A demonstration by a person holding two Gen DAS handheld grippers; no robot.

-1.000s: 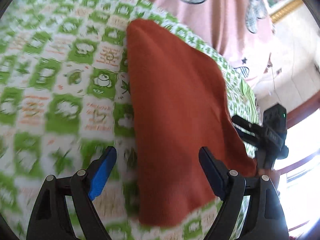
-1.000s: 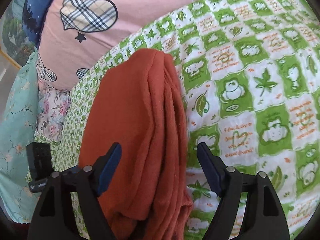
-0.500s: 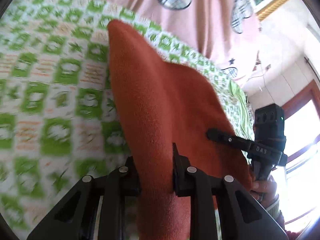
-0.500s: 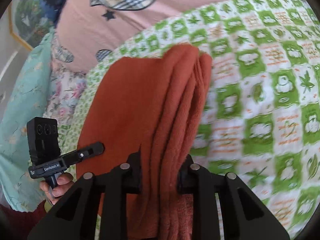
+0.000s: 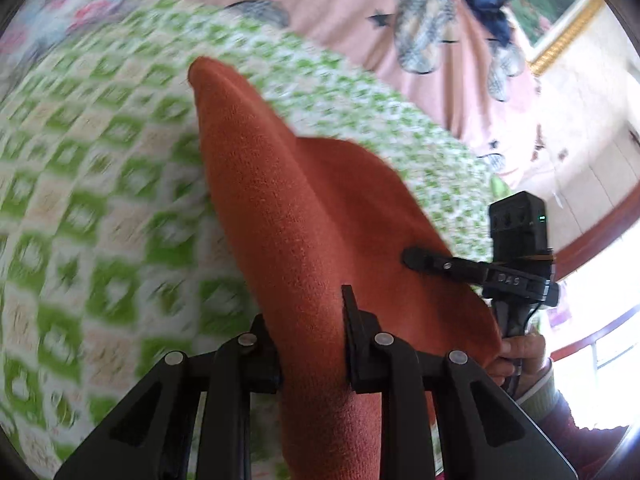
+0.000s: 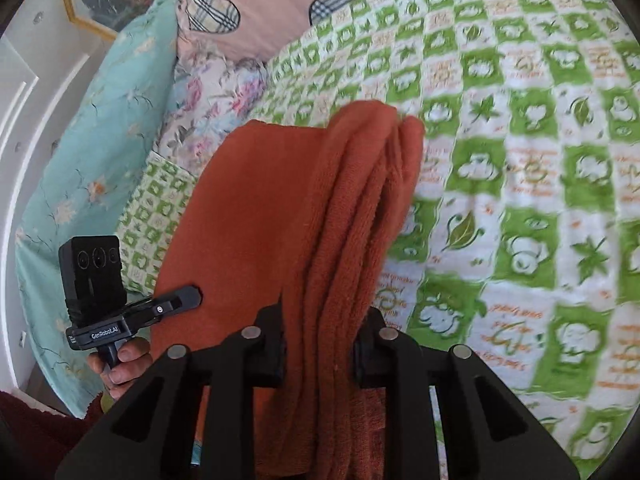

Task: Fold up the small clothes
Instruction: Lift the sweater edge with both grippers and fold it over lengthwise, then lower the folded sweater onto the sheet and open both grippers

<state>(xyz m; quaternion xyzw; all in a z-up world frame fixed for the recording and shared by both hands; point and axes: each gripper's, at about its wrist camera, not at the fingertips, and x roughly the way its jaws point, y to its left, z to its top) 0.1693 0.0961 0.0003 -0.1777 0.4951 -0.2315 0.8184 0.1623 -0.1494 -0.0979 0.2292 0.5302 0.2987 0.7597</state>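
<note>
A rust-orange folded garment (image 5: 288,216) lies stretched over a green-and-white patterned bedspread (image 5: 100,208). My left gripper (image 5: 310,332) is shut on one near corner of it, the cloth bunched between the jaws. My right gripper (image 6: 320,336) is shut on the other near corner, where several folded layers (image 6: 360,208) stack up. Each gripper shows in the other's view, the right one in the left wrist view (image 5: 416,258) and the left one in the right wrist view (image 6: 188,298), both pinching the garment's near edge, which is lifted off the bed.
A pink bedcover with plaid hearts (image 5: 360,28) lies at the far end. A teal floral pillow (image 6: 92,128) and a floral cloth (image 6: 216,84) sit at the left in the right wrist view. A framed picture (image 5: 560,12) hangs on the wall.
Both grippers closed on the garment's near corners, then lifted and drew it back; the far end of the cloth now sits farther off and the bed is blurred by motion.
</note>
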